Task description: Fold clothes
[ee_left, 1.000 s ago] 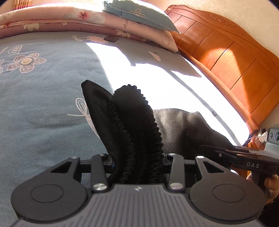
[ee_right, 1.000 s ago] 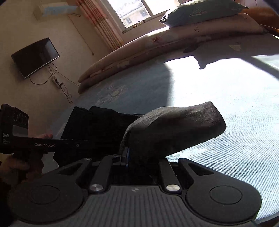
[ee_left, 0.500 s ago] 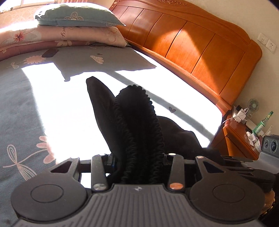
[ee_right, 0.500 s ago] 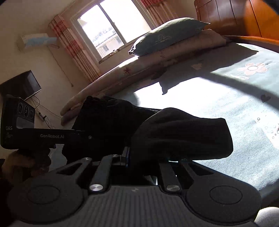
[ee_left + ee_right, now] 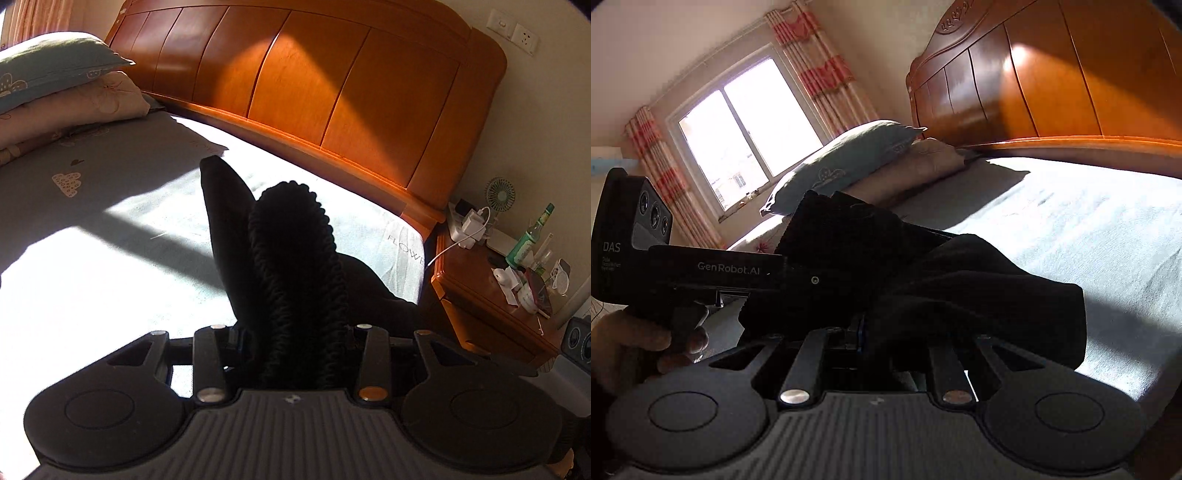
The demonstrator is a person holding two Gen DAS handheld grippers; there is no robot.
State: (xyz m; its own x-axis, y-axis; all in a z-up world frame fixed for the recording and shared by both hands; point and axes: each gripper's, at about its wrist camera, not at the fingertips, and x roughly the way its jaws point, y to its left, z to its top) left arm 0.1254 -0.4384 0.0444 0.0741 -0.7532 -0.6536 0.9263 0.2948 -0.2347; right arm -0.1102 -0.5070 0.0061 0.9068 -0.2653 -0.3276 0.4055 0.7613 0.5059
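A black garment [image 5: 291, 258] with a ribbed elastic band stands up between the fingers of my left gripper [image 5: 291, 354], which is shut on it. The rest of the cloth trails right, down toward the bed's corner. In the right wrist view, another part of the same black garment [image 5: 979, 288] bulges over my right gripper [image 5: 871, 339], which is shut on it. The cloth hides both sets of fingertips. Just left of it, my left gripper [image 5: 812, 278], held by a hand [image 5: 646, 339], clamps the cloth. The garment hangs above the bed sheet [image 5: 92, 295].
A wooden headboard [image 5: 314, 92] runs along the far side of the bed. Stacked pillows [image 5: 55, 74] lie at the left. A nightstand [image 5: 491, 295] with bottles, a small fan and chargers stands beyond the bed's right corner. A curtained window [image 5: 746, 133] is behind the pillows.
Both grippers have swung with the garment toward the headboard and risen. The left view now faces the nightstand corner, and the right view has tilted up to the window.
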